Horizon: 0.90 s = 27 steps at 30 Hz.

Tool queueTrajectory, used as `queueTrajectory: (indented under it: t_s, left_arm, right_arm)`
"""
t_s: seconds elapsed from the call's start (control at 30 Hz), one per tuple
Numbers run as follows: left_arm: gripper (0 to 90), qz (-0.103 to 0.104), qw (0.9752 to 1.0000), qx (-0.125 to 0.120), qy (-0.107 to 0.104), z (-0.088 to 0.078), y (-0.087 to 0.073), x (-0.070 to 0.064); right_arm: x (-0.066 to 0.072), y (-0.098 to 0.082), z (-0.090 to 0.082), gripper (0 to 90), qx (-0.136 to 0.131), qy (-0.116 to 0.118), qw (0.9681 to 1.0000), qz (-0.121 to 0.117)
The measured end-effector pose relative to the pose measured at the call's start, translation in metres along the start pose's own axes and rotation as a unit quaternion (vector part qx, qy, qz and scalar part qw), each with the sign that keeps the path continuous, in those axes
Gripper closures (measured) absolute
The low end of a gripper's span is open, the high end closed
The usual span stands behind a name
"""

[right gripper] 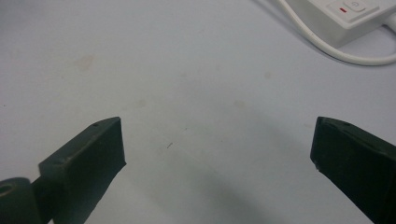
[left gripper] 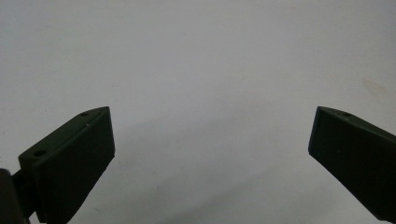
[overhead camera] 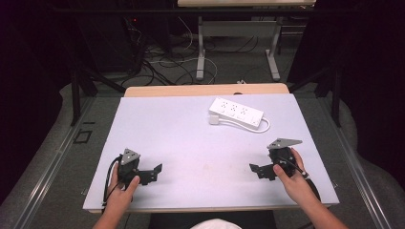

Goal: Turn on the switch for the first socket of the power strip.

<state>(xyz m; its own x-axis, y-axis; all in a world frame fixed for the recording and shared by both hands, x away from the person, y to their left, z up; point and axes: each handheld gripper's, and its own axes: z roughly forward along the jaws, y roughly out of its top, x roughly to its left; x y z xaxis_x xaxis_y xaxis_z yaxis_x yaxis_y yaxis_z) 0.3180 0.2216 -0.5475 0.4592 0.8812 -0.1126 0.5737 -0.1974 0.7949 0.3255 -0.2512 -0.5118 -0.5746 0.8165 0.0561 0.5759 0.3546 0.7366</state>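
A white power strip (overhead camera: 236, 112) lies at the back right of the pale table (overhead camera: 191, 143), its white cable (overhead camera: 253, 128) looped along its near side with the plug (overhead camera: 213, 119) at its left end. My left gripper (overhead camera: 155, 172) rests near the front left, held by a hand, jaws wide apart over bare tabletop. The same gripper (left gripper: 212, 140) has nothing between its jaws. My right gripper (overhead camera: 256, 170) sits at the front right, also open and empty. In the right gripper view the gripper (right gripper: 217, 149) faces the strip's switch end (right gripper: 348, 16) and cable (right gripper: 336, 51).
Behind the table stands another desk's white frame (overhead camera: 203, 47) amid tangled floor cables (overhead camera: 167, 62). Dark stands (overhead camera: 76, 90) flank the table on both sides. The wooden back edge (overhead camera: 205, 89) of the table shows beyond the pale surface.
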Motion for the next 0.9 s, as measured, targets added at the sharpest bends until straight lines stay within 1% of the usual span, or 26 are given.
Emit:
queueTrajectory:
  t_s: [0.07,0.1,0.13,0.17,0.2,0.33,0.4,0.43,0.47,0.5,0.53,0.6,0.63,0.67,0.7,0.73,0.77,0.8,0.83,0.9]
  left_arm:
    - [0.3,0.001,1.0000,0.000,0.001,0.000,0.000,0.000]
    - [0.3,0.001,1.0000,0.001,0.001,0.000,0.000,0.000]
    - [0.3,0.005,1.0000,0.001,0.002,0.000,0.000,0.001]
    - [0.3,0.003,1.0000,0.001,0.002,0.000,0.000,0.000]
    - [0.3,-0.003,1.0000,-0.002,0.001,0.000,0.000,0.000]
    - [0.2,-0.002,1.0000,0.000,0.001,0.000,-0.001,0.000]
    - [0.3,-0.001,1.0000,0.000,0.001,0.000,0.000,0.000]
    - [0.3,-0.001,1.0000,0.001,0.001,0.000,0.000,0.000]
    - [0.3,0.004,1.0000,-0.004,0.005,0.000,-0.001,0.000]
    - [0.3,0.000,1.0000,-0.004,0.003,0.000,-0.001,0.000]
    - [0.2,-0.001,1.0000,0.000,0.001,0.000,0.000,0.000]
    - [0.3,-0.001,1.0000,0.000,0.001,0.000,0.000,0.000]
    - [0.2,-0.001,1.0000,0.000,0.001,0.000,0.000,0.000]
    - [0.3,-0.001,1.0000,0.001,0.001,0.000,0.000,0.000]
    - [0.3,-0.001,1.0000,0.005,-0.001,0.000,0.000,0.000]
    - [0.3,0.001,1.0000,0.005,-0.001,-0.001,0.000,0.000]
    - [0.3,0.004,1.0000,0.003,-0.001,0.000,0.000,0.000]
    - [0.3,0.005,1.0000,0.007,-0.002,-0.001,0.000,0.001]
    - [0.3,0.002,1.0000,0.004,-0.001,-0.001,0.000,0.000]
    - [0.3,-0.001,1.0000,0.004,-0.002,-0.001,0.000,0.000]
  right_arm:
    - [-0.001,-0.004,-0.001,2.7,-0.005,-0.001,1.0000,-0.001]
    - [0.000,-0.006,-0.002,2.8,-0.006,-0.005,1.0000,0.003]
    - [-0.001,-0.008,-0.002,3.0,-0.008,-0.008,0.9999,-0.004]
    - [-0.001,-0.010,-0.002,3.2,-0.009,-0.009,0.9999,-0.004]
    - [-0.001,-0.012,-0.003,3.5,-0.012,-0.009,0.9999,-0.005]
    - [-0.001,-0.022,-0.003,4.0,-0.015,-0.010,0.9998,0.008]
    - [-0.002,-0.026,-0.002,4.1,-0.017,-0.011,0.9998,0.004]
    - [-0.002,-0.028,-0.001,4.2,-0.018,-0.016,0.9997,0.002]
    - [-0.002,-0.030,-0.001,4.5,-0.015,-0.017,0.9997,0.003]
    - [-0.003,-0.032,-0.001,4.8,-0.019,-0.018,0.9997,-0.003]
    - [-0.003,-0.033,-0.001,4.8,-0.022,-0.024,0.9995,-0.005]
    - [-0.003,-0.036,-0.002,4.8,-0.027,-0.030,0.9991,-0.016]
    - [-0.003,-0.037,-0.002,4.8,-0.027,-0.034,0.9990,-0.014]
    - [-0.003,-0.038,-0.002,4.8,-0.027,-0.034,0.9990,-0.014]
    - [-0.003,-0.039,-0.001,4.8,-0.025,-0.029,0.9992,-0.008]
    - [-0.004,-0.041,-0.001,4.8,-0.024,-0.028,0.9992,-0.014]
    - [-0.004,-0.042,0.000,4.8,-0.022,-0.028,0.9993,-0.012]
    - [-0.004,-0.043,0.001,4.8,-0.021,-0.029,0.9993,-0.006]
    - [-0.005,-0.044,0.002,4.8,-0.021,-0.026,0.9994,-0.008]
    - [-0.006,-0.047,0.003,4.8,-0.019,-0.026,0.9995,-0.003]
